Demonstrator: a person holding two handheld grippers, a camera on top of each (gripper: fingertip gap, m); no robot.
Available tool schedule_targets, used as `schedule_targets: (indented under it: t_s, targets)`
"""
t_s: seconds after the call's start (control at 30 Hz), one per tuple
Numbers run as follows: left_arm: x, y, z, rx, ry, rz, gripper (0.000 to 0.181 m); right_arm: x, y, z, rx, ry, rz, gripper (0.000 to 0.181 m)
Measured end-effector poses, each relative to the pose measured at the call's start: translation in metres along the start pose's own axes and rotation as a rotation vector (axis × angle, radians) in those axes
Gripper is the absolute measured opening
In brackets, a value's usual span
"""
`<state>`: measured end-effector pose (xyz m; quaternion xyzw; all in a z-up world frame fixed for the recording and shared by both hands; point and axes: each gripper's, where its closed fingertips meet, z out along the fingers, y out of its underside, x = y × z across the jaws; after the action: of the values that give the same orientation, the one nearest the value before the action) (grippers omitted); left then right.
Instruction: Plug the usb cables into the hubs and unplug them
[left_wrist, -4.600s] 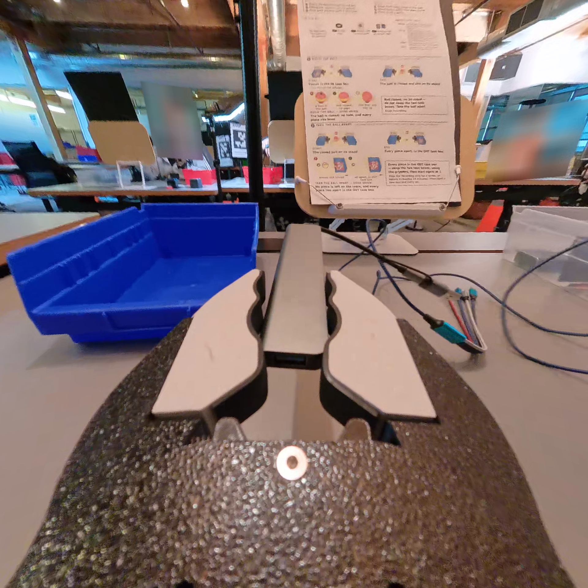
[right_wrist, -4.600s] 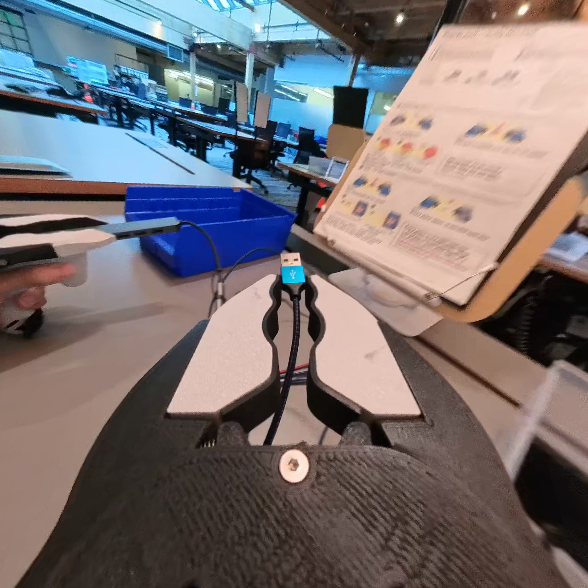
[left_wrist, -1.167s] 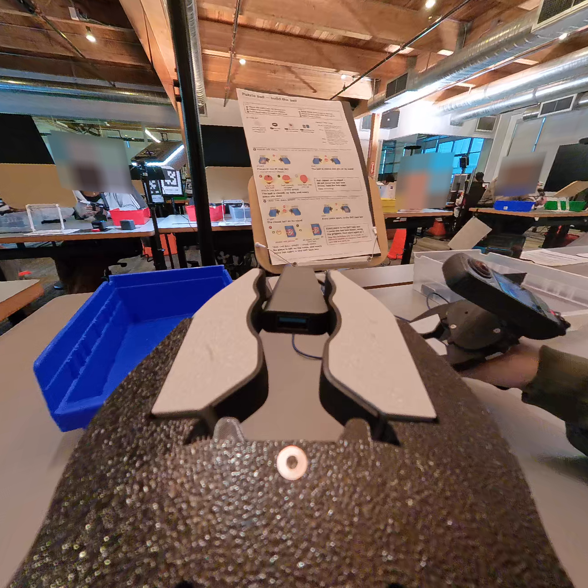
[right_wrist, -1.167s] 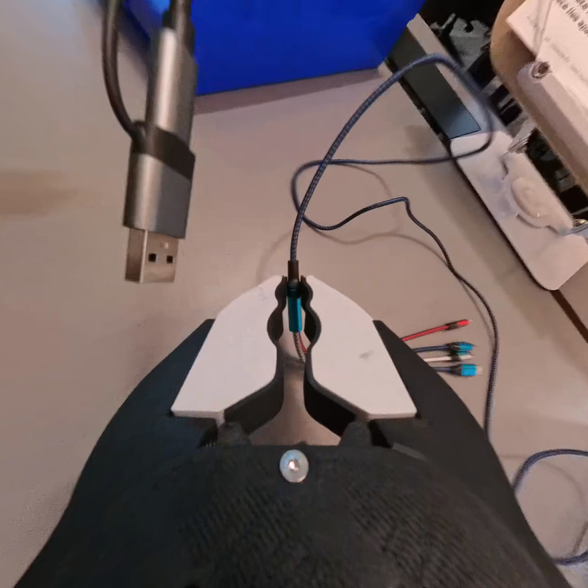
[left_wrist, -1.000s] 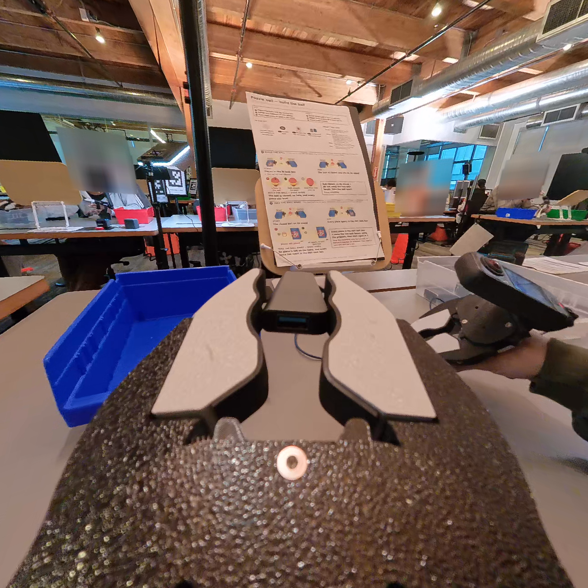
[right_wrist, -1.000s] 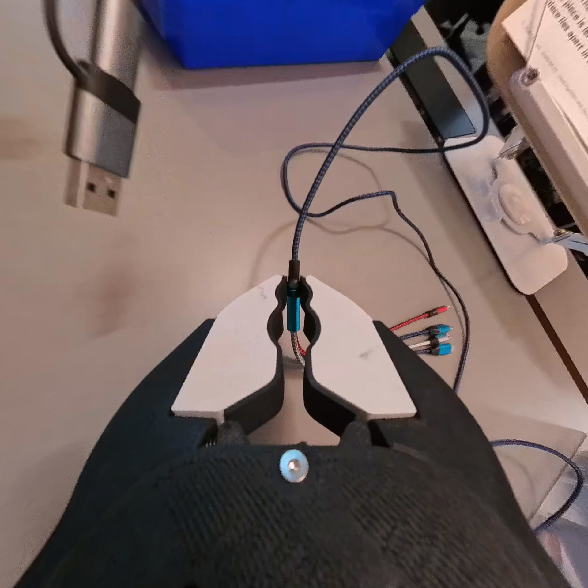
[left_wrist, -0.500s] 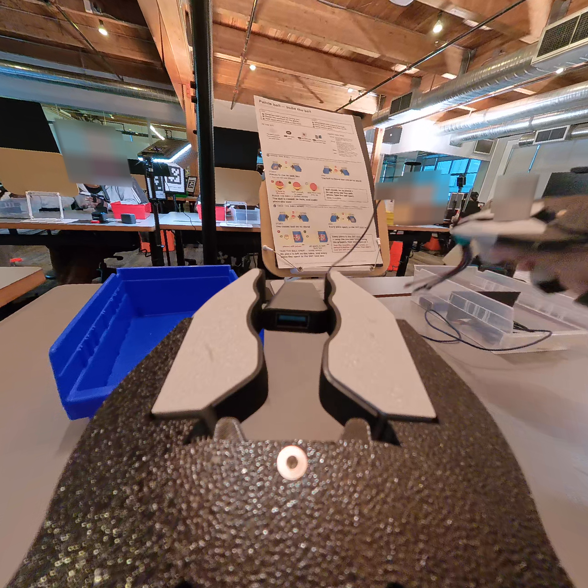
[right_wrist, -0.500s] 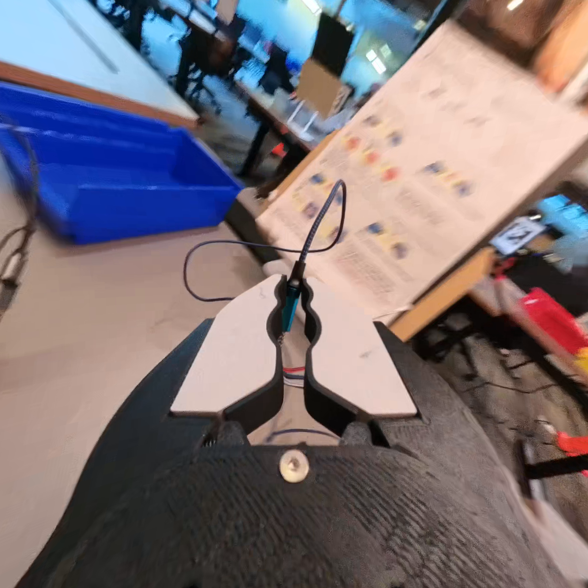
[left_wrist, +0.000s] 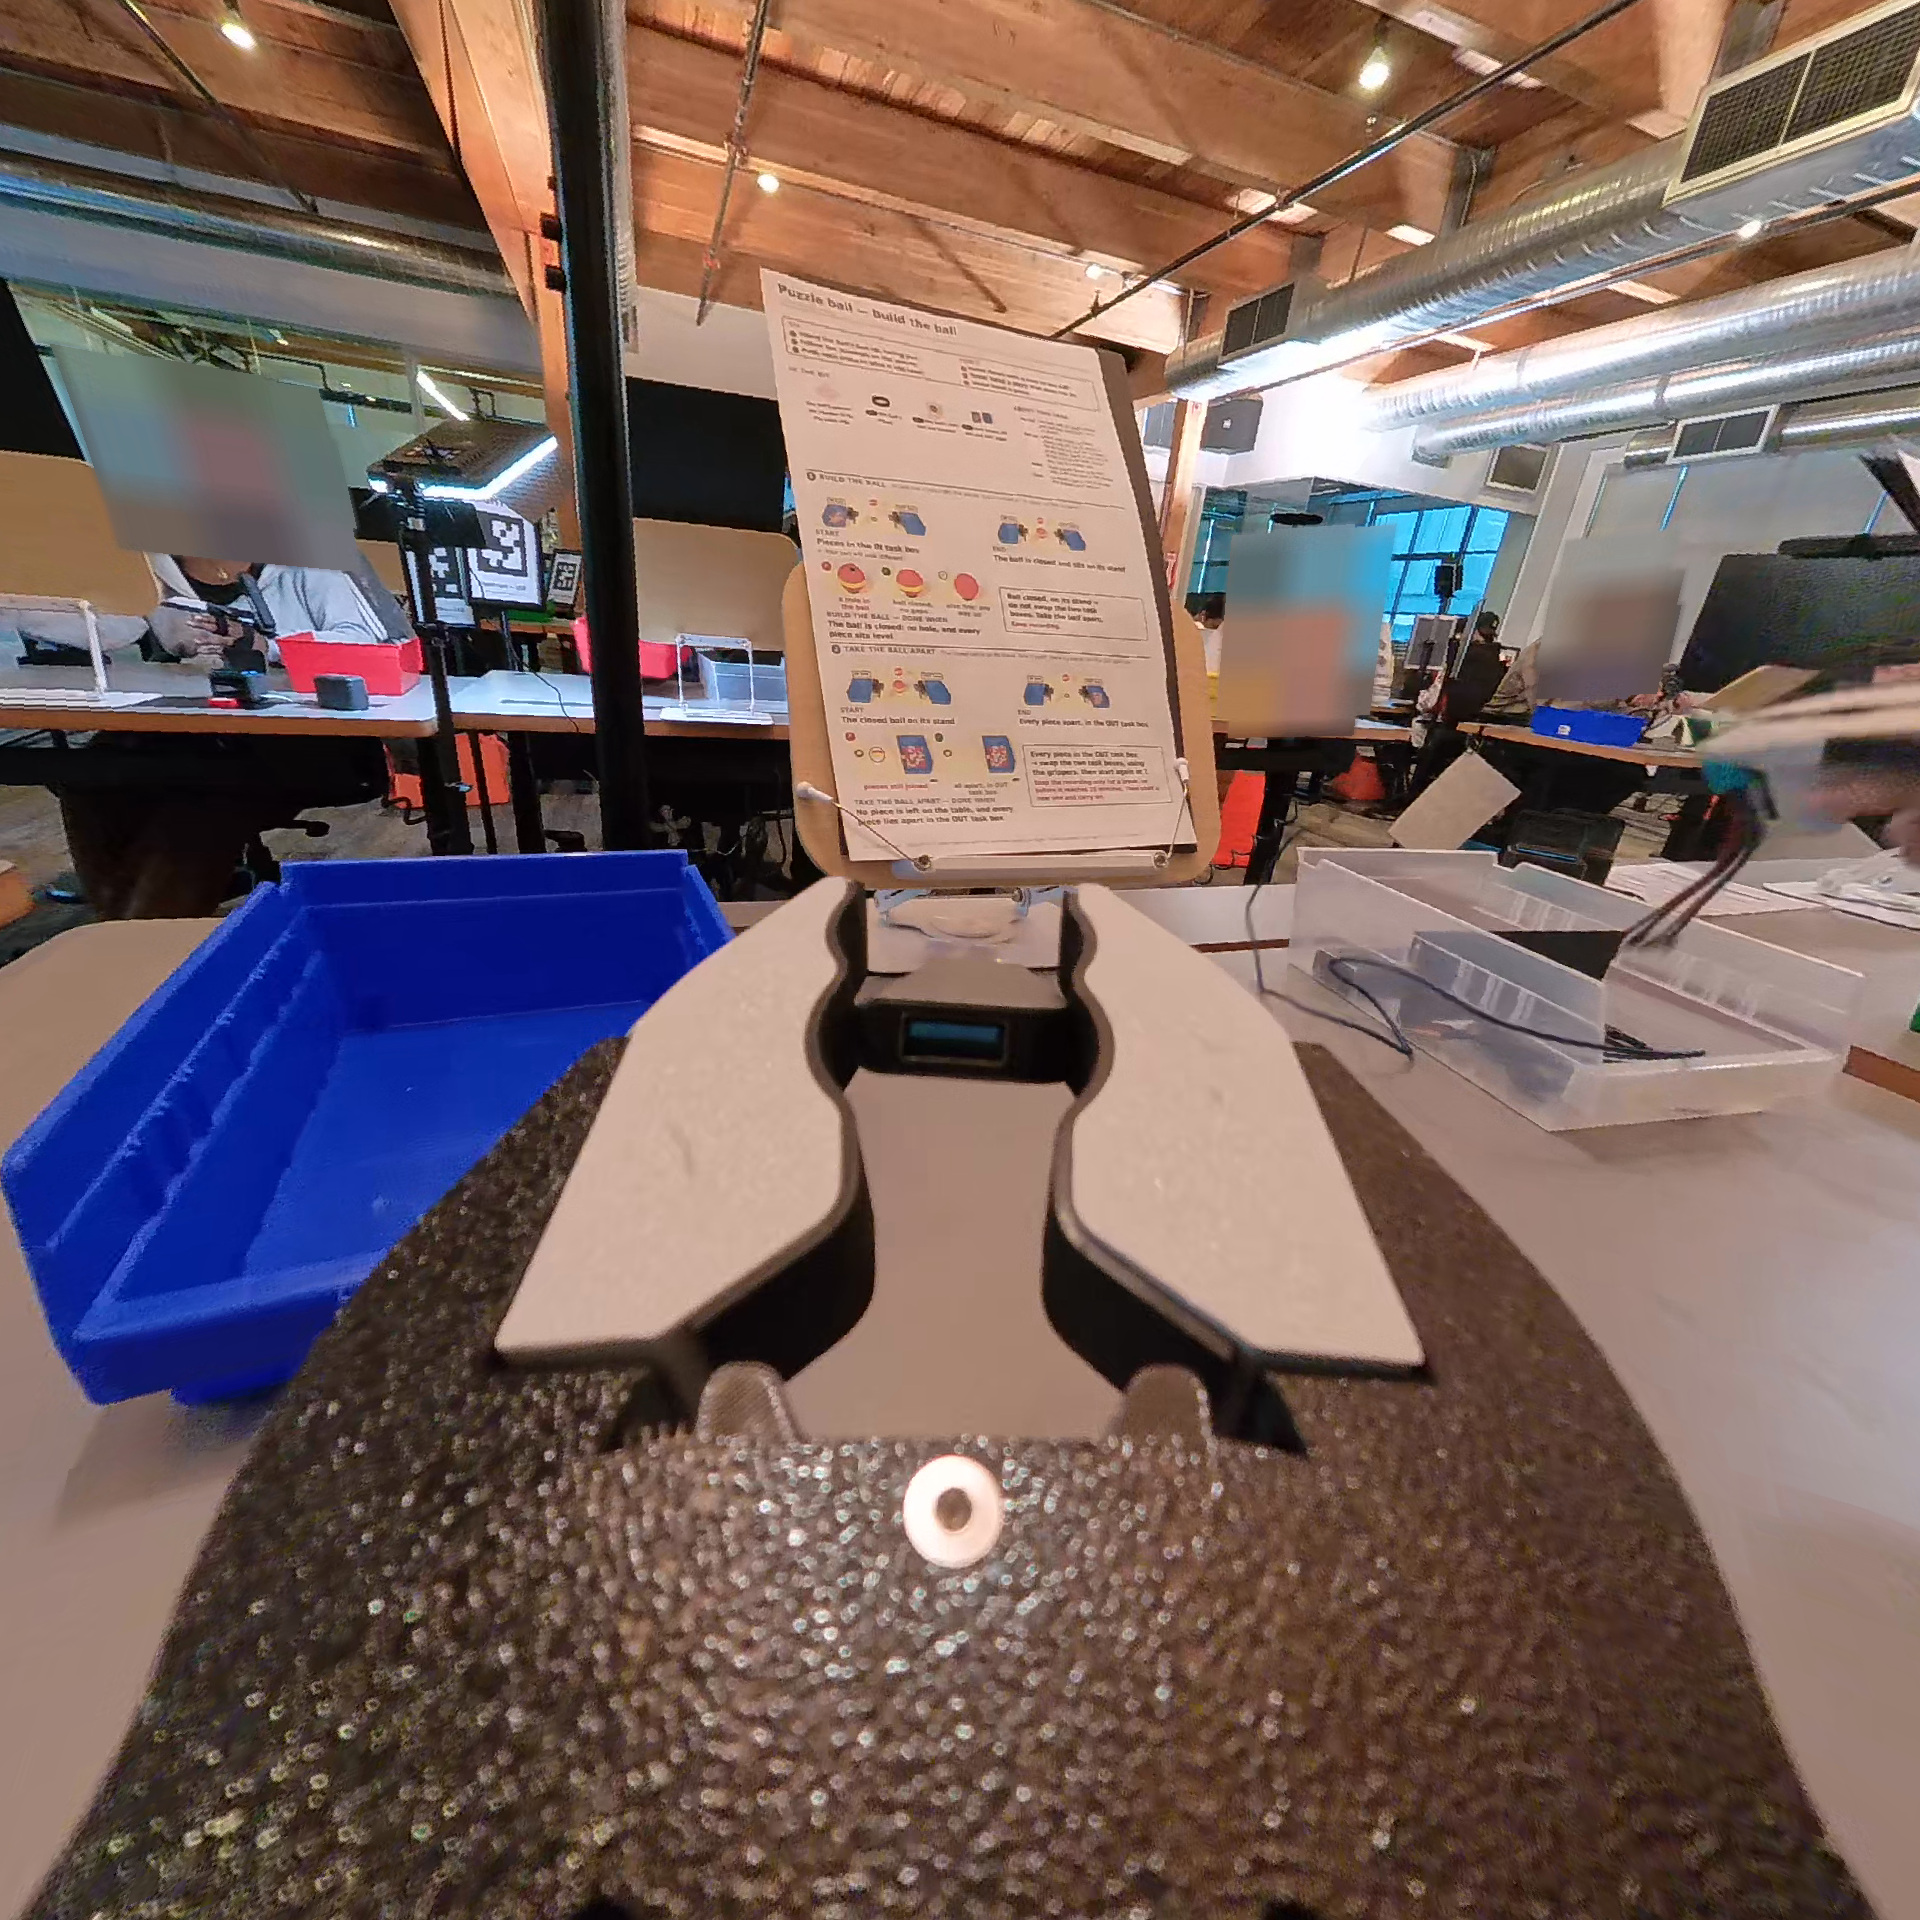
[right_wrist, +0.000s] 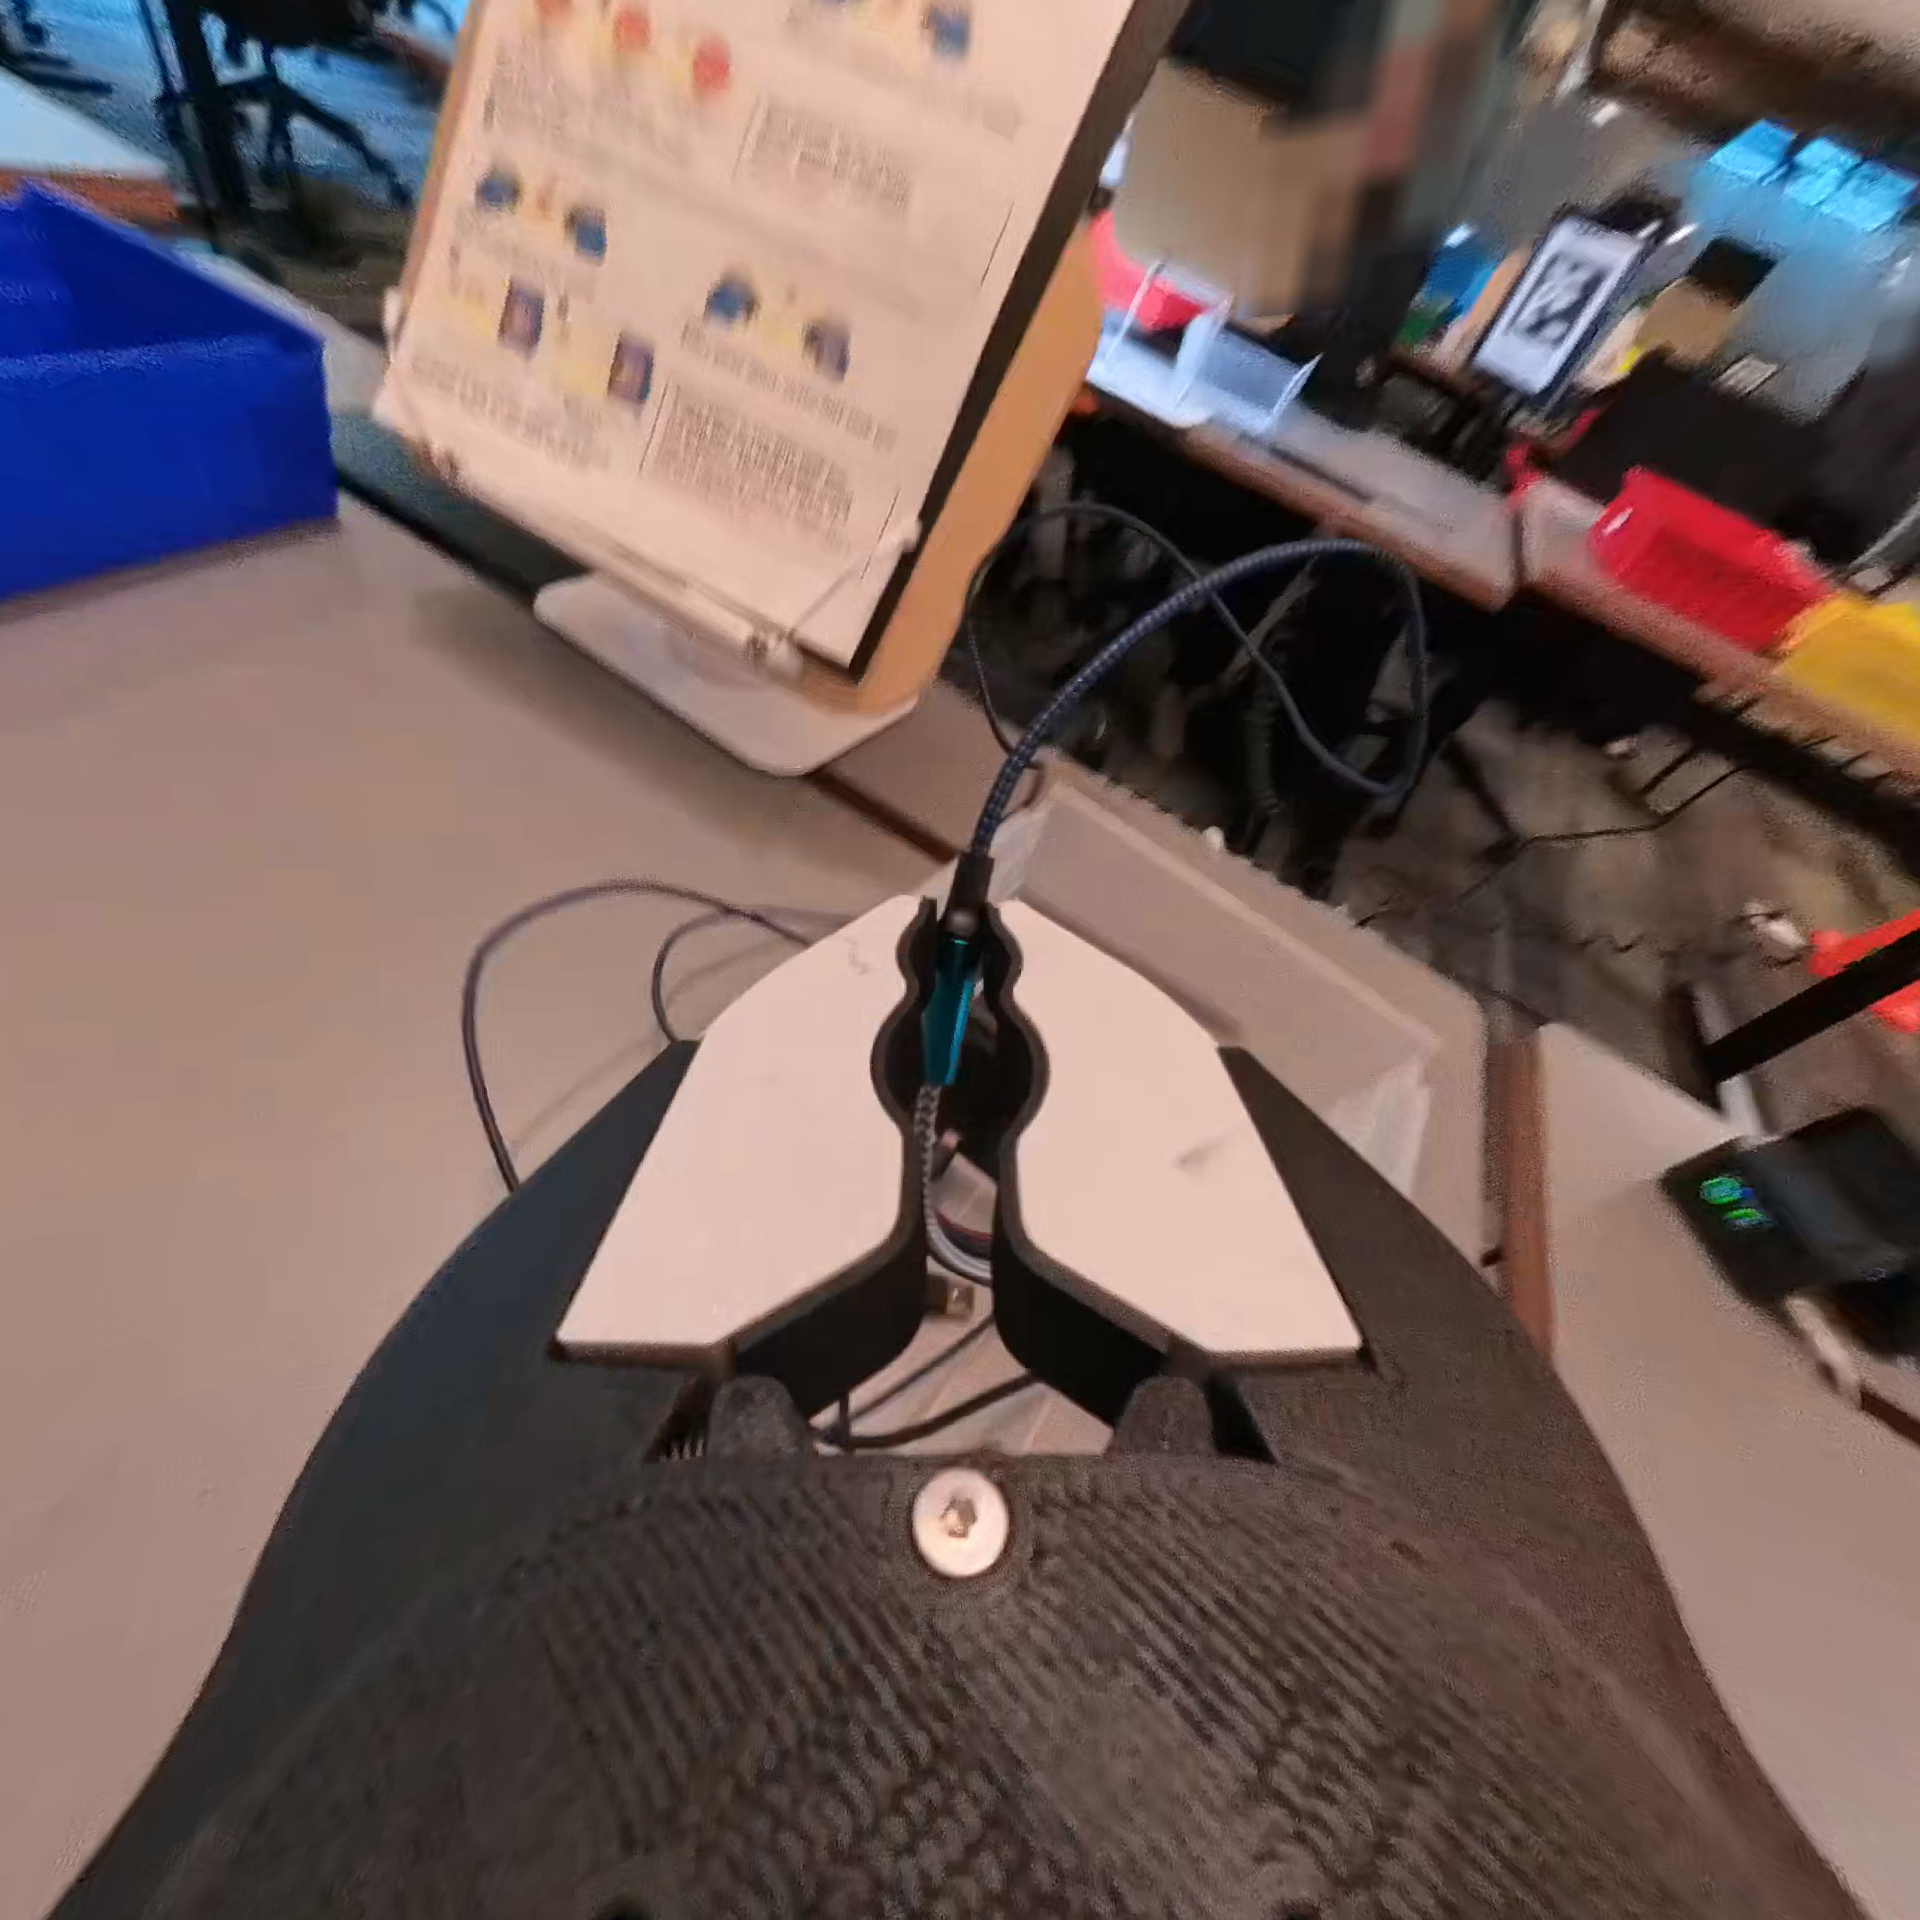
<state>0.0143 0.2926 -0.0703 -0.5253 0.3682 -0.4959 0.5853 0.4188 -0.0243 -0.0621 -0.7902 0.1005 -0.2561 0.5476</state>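
Both tongs loaded, hub and cable apart

Our left tongs (left_wrist: 954, 935) pinch the grey hub (left_wrist: 954, 1023) above the counter (left_wrist: 1662, 1247), beside the blue bin (left_wrist: 312, 1039); our right tongs (right_wrist: 961, 920) clamp the braided usb cable (right_wrist: 1091, 665) at its teal collar, over the clear tray (left_wrist: 1558, 997).

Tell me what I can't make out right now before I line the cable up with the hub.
- Hub, left wrist view: only its end port shows; the body is hidden between the left gripper fingers.
- Right gripper, left wrist view: blurred by motion and cut off by the right edge.
- Cable, right wrist view: its plug tip is hidden behind the right gripper's fingers.
- Clear tray, right wrist view: mostly covered by that gripper.
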Motion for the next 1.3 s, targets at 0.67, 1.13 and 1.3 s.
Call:
schedule_targets:
  t_s: [0.67, 1.13, 1.3]
  targets:
    - [0.015, 0.016, 0.009, -0.045, 0.037, -0.005, 0.034, -0.042, 0.122, -0.001, -0.528, -0.296, -0.276, 0.072]
    - [0.014, 0.027, 0.012, -0.066, 0.063, -0.047, 0.034, -0.130, 0.035, 0.085, -0.548, -0.557, -0.497, 0.099]
    - [0.014, 0.026, 0.011, -0.066, 0.067, -0.032, 0.034, -0.177, 0.023, 0.117, -0.622, -0.796, -0.371, 0.115]
